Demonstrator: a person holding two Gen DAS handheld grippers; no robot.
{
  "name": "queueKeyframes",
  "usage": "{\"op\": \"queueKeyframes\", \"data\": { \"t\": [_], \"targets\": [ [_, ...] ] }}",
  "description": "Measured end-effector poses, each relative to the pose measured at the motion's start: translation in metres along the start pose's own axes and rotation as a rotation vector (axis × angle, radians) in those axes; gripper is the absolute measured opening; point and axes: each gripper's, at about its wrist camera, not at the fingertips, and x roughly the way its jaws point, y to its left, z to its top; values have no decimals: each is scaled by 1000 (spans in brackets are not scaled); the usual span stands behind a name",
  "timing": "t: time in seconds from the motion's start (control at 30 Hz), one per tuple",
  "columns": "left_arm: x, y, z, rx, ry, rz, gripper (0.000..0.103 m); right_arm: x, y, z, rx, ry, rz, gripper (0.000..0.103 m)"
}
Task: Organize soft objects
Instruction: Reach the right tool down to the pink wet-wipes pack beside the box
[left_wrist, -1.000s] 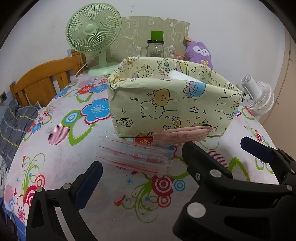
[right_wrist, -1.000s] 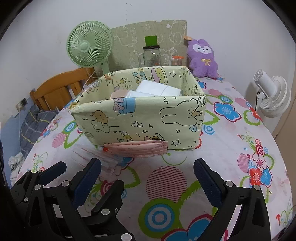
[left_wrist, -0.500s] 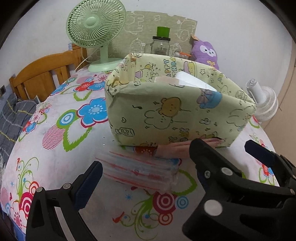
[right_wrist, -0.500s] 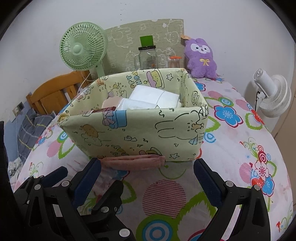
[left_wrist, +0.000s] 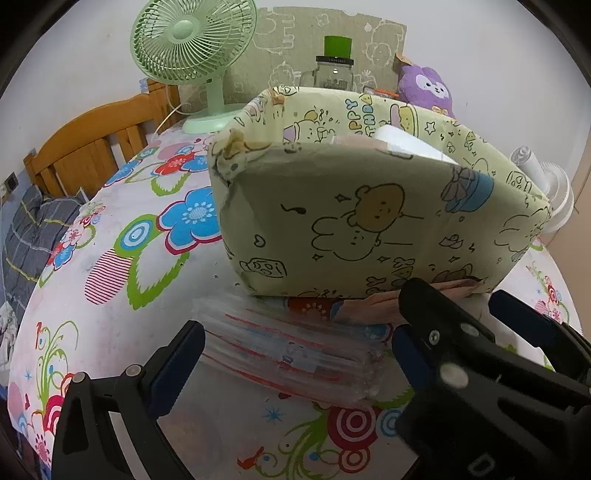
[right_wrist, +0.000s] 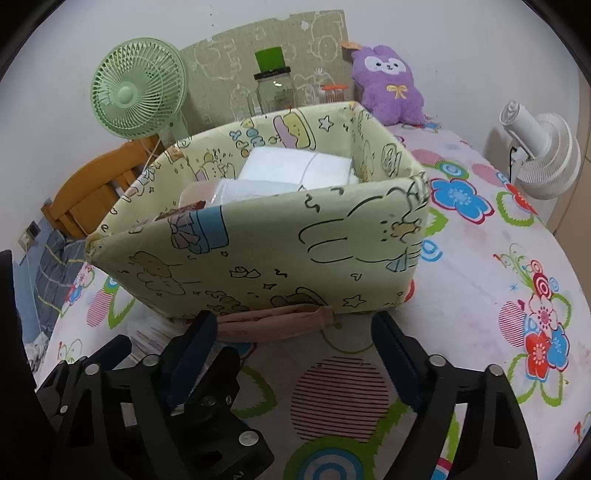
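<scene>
The setting is a home, most likely a bedroom or living corner. Indicators: a flower-print tablecloth (right_wrist: 498, 258), a green desk fan (left_wrist: 192, 48), a purple plush toy (right_wrist: 388, 85), a wooden chair back (left_wrist: 96, 144), and folded bedding or clothing (left_wrist: 33, 236) at the blurred left edge.

1. The left gripper (left_wrist: 295, 354) points steeply downward, jaws spread wide, one blue-padded finger at 7 o'clock of its own view, the other at 4 o'clock.
2. The right gripper (right_wrist: 291, 350) also tilts downward; its jaws are closing, pads pressing on nothing.
3. In the right view, the left gripper's black frame sits at 8 o'clock, just beside the right gripper.
</scene>
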Motion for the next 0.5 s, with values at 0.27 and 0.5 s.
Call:
{"op": "queueKeyframes", "data": {
  "t": [0.27, 0.5],
  "targets": [
    [2, 3, -3, 34, 8, 4, 97, 2, 4, 2, 18, -1, 16, 73],
    [-2, 2, -14, 86, 23, 14, 95, -4, 6, -6, -3, 15, 19, 72]
  ]
}}
